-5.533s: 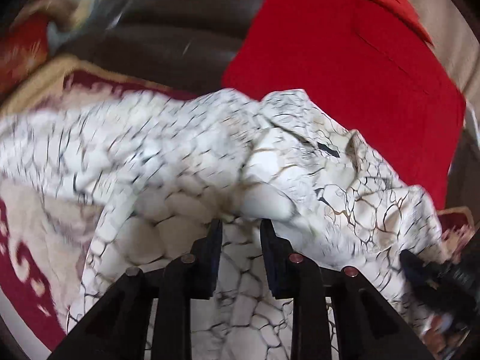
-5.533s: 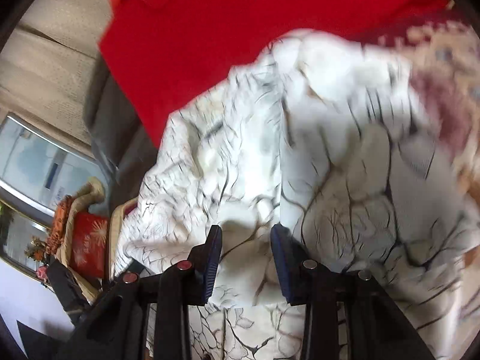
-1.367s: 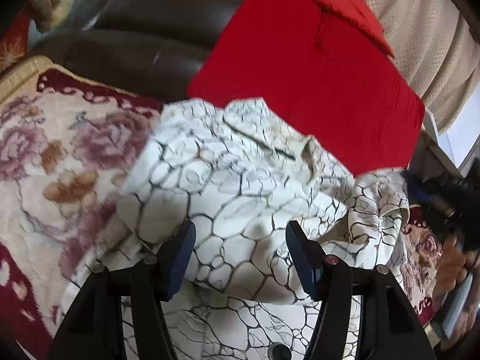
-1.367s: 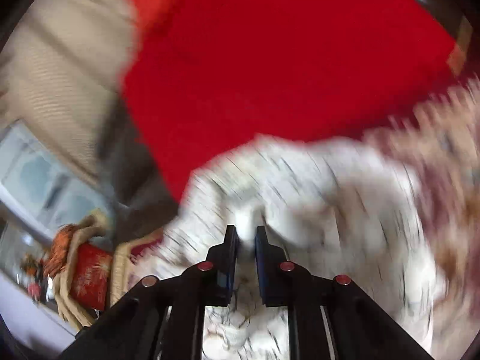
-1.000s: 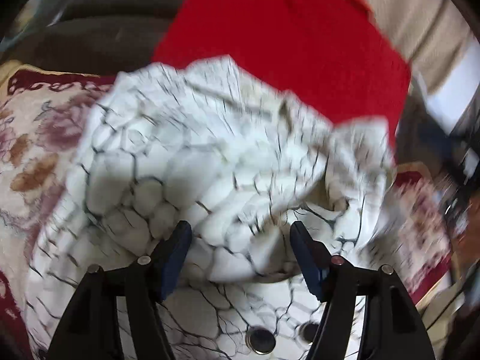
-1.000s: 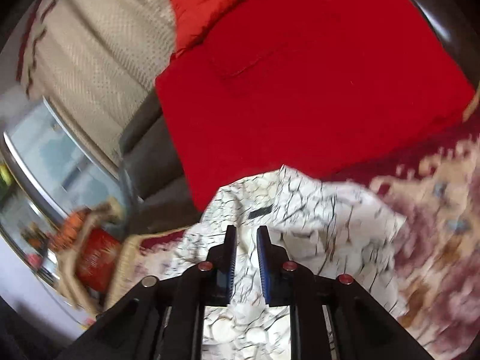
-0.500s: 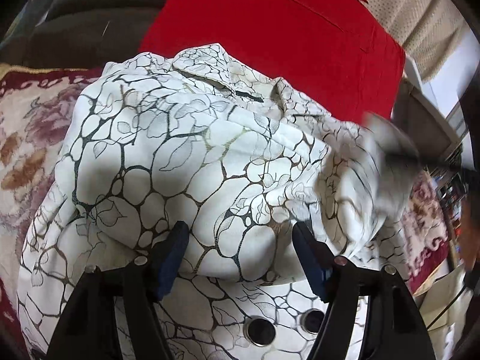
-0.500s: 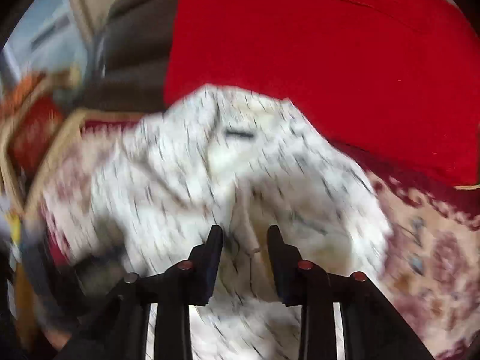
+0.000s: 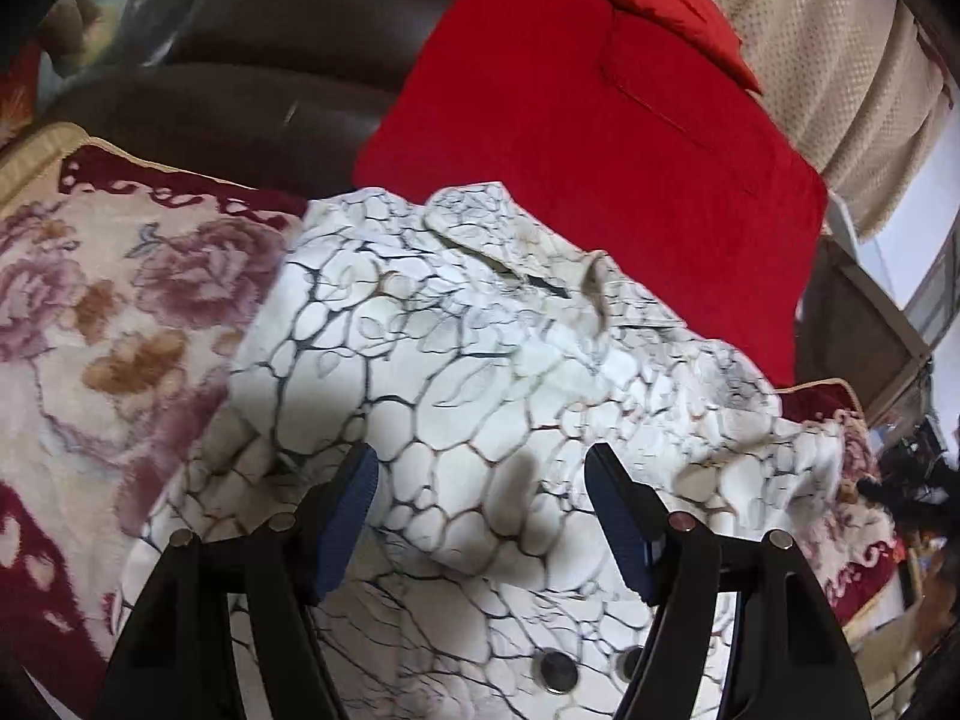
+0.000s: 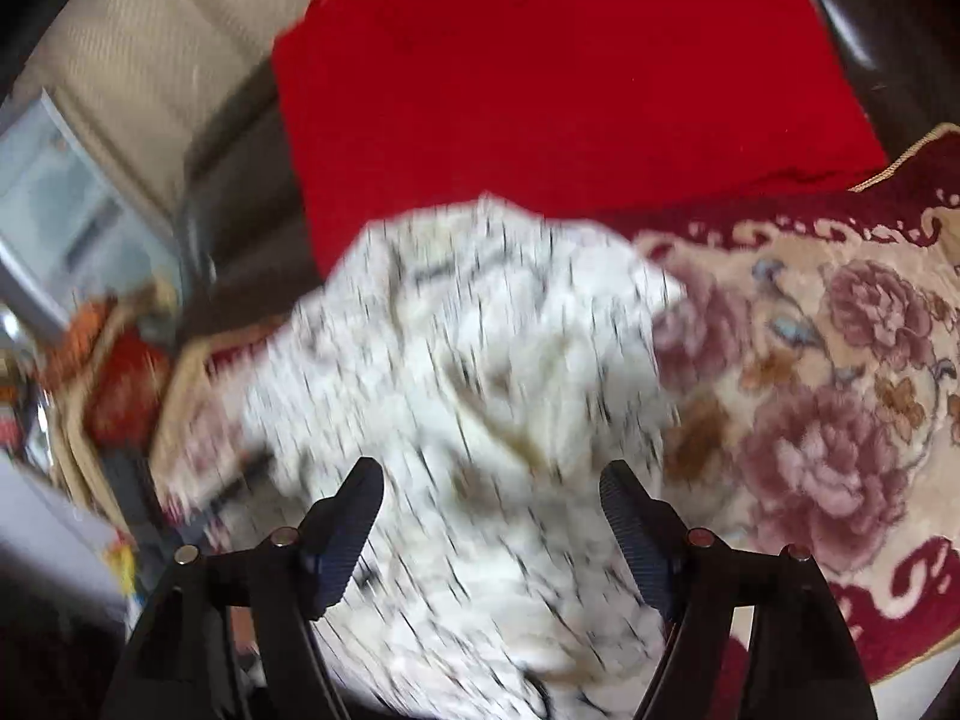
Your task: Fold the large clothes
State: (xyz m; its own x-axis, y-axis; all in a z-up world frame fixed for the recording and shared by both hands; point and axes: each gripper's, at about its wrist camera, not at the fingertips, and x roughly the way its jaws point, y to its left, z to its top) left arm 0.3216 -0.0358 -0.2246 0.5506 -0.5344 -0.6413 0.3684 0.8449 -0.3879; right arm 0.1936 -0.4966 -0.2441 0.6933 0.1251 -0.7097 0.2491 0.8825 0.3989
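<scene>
1. Lying partly folded on the floral red-and-cream blanket [image 9: 108, 324], the white black-veined printed shirt [image 9: 480, 372] shows its collar uppermost.
2. Left gripper [image 9: 480, 516]: fingers released, spread above the cloth.
3. Right gripper [image 10: 489, 519]: fingers have just been opening, nothing gripped.
4. Remaining, by judgement: final fold and tidying.

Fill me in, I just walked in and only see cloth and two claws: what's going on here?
A person with a handheld gripper in each hand is folding a white shirt with a dark crackle print on a floral blanket, in front of a red cushion. Both the left gripper and the right gripper stand open above the shirt, gripping nothing. The right one's jaws have just been opening, and its view is blurred. The shirt lies bunched with its collar towards the cushion, so the fold looks unfinished.
</scene>
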